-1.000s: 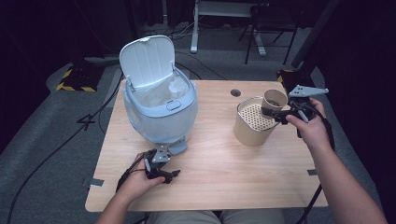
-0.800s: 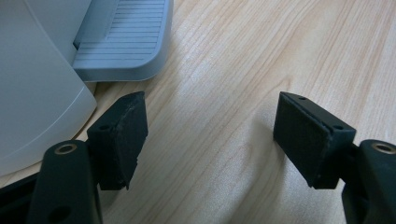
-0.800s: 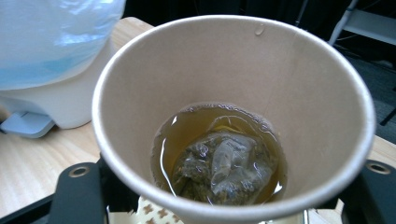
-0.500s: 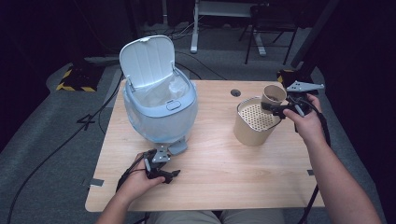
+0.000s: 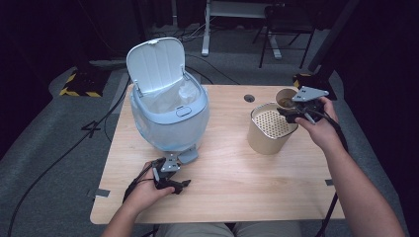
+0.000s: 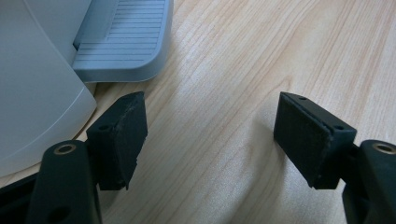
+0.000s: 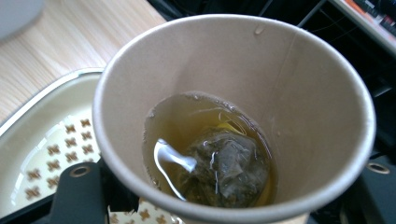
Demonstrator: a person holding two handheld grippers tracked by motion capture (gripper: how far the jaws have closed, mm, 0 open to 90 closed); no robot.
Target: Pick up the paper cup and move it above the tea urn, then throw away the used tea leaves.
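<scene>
Wooden table (image 5: 232,168), two containers and a cup of tea at its far right.

Right gripper (image 5: 292,109), at the frame's right, is clamped on a paper cup (image 7: 233,116) holding tea and a soaked tea bag (image 7: 219,170), tilted over the tan canister (image 5: 269,129) with its perforated top. At left centre, a pale blue bin (image 5: 168,111) stands lid-up, lined with a clear bag. Left gripper (image 6: 210,135) rests low by the bin's pedal (image 6: 121,49), jaws wide apart, nothing between them.
</scene>
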